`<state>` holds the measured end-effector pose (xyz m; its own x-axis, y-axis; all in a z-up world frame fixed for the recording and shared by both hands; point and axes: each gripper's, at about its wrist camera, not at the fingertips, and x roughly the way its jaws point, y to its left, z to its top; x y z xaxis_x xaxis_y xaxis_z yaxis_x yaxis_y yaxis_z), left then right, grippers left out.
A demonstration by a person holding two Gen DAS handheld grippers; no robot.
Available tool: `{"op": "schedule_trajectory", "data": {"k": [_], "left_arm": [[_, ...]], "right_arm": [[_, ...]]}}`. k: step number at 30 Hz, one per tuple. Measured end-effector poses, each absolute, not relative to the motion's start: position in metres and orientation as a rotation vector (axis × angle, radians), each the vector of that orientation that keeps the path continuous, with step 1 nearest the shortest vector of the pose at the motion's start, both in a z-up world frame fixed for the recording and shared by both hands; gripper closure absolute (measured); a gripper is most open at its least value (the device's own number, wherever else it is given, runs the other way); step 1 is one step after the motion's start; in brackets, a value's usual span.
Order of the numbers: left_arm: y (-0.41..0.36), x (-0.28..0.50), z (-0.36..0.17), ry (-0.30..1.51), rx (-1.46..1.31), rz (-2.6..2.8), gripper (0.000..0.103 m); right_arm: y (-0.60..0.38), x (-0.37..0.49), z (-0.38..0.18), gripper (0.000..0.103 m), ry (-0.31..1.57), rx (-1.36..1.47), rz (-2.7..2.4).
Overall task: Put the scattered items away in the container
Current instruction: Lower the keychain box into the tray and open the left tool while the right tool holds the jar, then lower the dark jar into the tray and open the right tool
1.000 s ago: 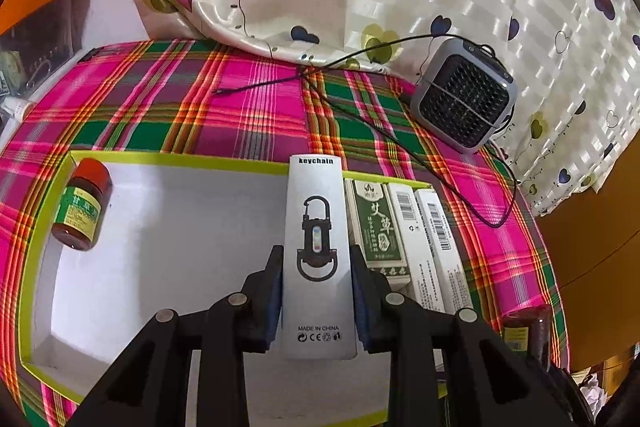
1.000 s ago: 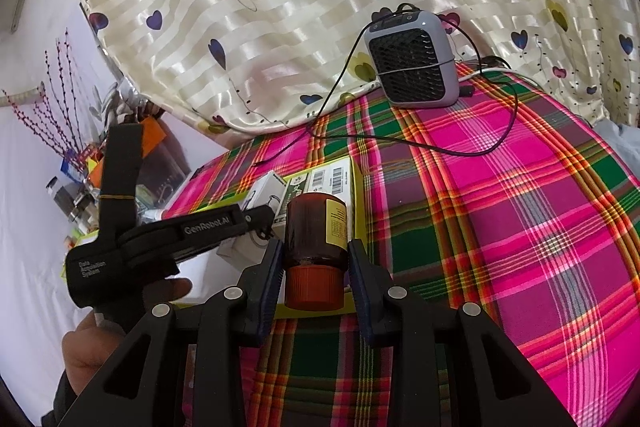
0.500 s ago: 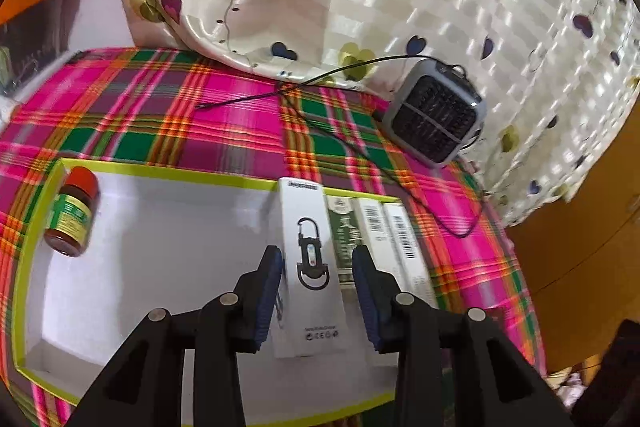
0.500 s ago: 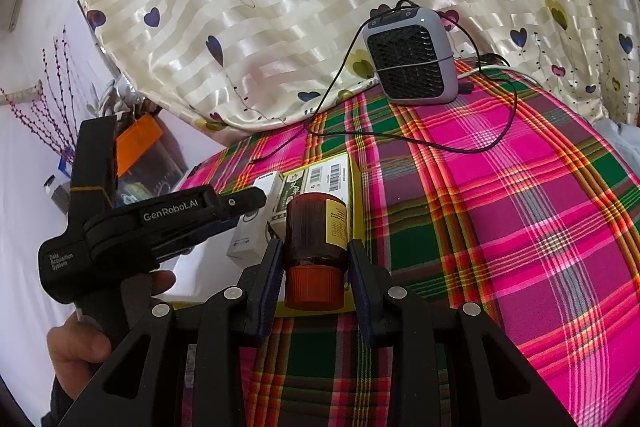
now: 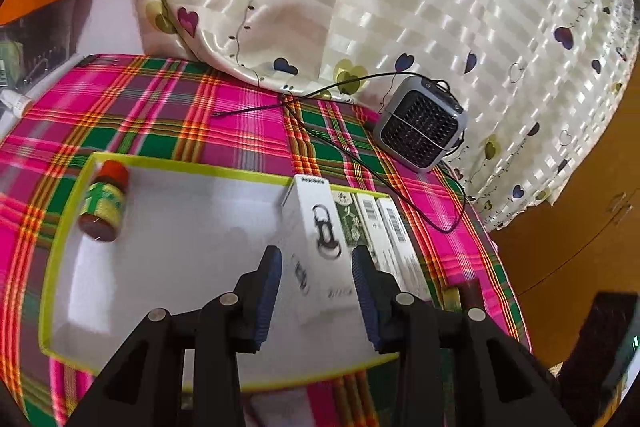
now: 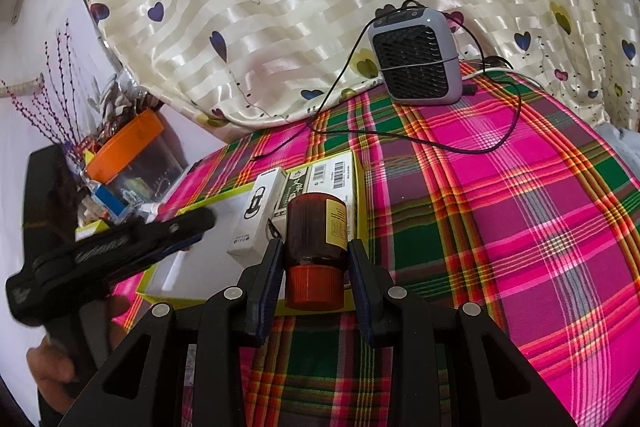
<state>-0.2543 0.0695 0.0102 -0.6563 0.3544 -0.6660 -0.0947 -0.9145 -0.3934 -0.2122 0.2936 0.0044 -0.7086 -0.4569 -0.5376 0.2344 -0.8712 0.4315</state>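
A shallow white box with a yellow-green rim (image 5: 180, 163) lies on the plaid cloth. Inside it a white keychain box (image 5: 320, 243) lies beside a green herbal box (image 5: 349, 223) and two white barcode boxes (image 5: 394, 231). A brown bottle with a red cap (image 5: 103, 202) lies at its left end. My left gripper (image 5: 316, 275) is open, raised above the keychain box and apart from it. My right gripper (image 6: 314, 259) is shut on a brown bottle with an orange-red cap (image 6: 316, 243), held over the box's near right corner (image 6: 352, 307). The left gripper also shows in the right wrist view (image 6: 116, 247).
A grey mini heater (image 5: 422, 129) with a black cable (image 5: 360, 163) stands at the back by the heart-print curtain (image 5: 360, 7). An orange-lidded container (image 6: 126, 143) and clutter sit off the table's left edge. Plaid cloth (image 6: 520, 207) stretches right of the box.
My left gripper let go of the keychain box, which now lies in the white box, and drew up and back. My right gripper holds its bottle almost unmoved.
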Motion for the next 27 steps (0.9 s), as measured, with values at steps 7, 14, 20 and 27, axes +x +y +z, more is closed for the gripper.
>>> {"op": "schedule_trajectory", "data": {"k": [7,14,20,27], "left_arm": [[0.053,-0.223,0.015,-0.407,-1.078,2.629,0.066],[0.042,-0.214,0.016,-0.378,-1.036,2.65,0.066],[0.027,-0.207,0.022,-0.419,-0.992,2.684,0.066],[0.007,-0.206,0.026,-0.482,-0.976,2.699,0.066]], "right_arm": [[0.287,-0.21,0.006,0.069,-0.452,0.896,-2.563],[0.27,-0.218,0.005,0.069,-0.443,0.957,-2.59],[0.238,-0.225,0.003,0.069,-0.34,1.046,-2.613],[0.22,-0.231,0.0,0.069,-0.291,1.079,-2.656]]}}
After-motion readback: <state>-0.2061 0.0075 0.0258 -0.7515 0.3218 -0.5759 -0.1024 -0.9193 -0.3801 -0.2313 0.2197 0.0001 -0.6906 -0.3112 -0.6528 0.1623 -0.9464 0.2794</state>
